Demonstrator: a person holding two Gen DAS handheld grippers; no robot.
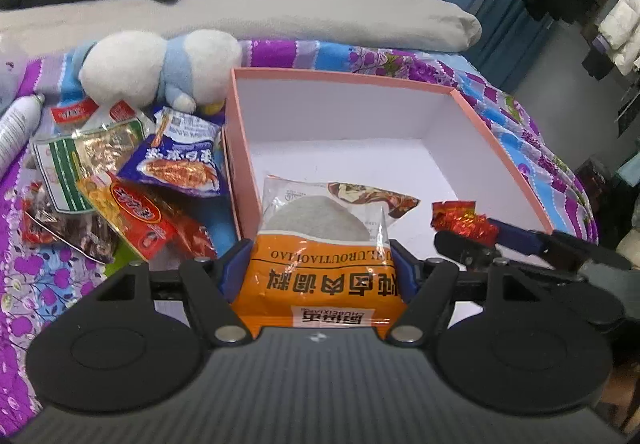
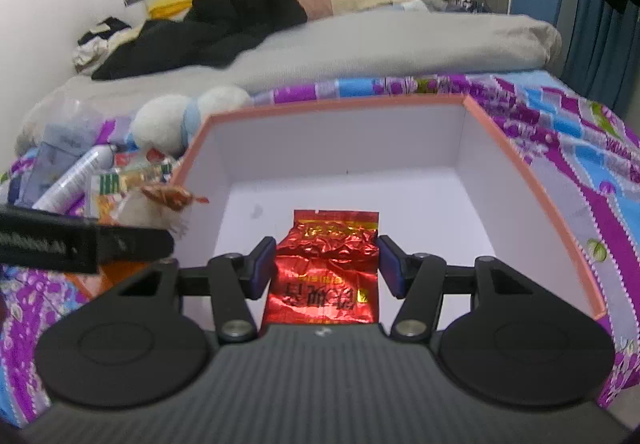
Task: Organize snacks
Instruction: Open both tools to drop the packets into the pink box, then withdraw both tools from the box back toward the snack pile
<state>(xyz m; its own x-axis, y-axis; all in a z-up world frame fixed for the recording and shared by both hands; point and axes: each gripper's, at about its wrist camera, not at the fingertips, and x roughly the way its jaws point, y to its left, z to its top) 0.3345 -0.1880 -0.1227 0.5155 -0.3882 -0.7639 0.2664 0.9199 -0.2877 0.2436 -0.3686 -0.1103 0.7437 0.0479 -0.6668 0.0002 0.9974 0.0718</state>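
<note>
Left gripper (image 1: pixel 323 268): fingers clamped on orange packet (image 1: pixel 320 284), held over near edge of pink box (image 1: pixel 500 152). Right gripper (image 2: pixel 326 264): fingers clamped on red foil packet (image 2: pixel 326 268), held inside box (white interior). Loose snacks (image 1: pixel 132 180) heaped on bed (image 1: pixel 532 148) left of box, beside plush toy (image 1: pixel 160 68).

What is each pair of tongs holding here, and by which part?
The left tongs grip an orange seasoning packet by its side edges. The right tongs grip a red foil packet by its sides, about midway along.
</note>
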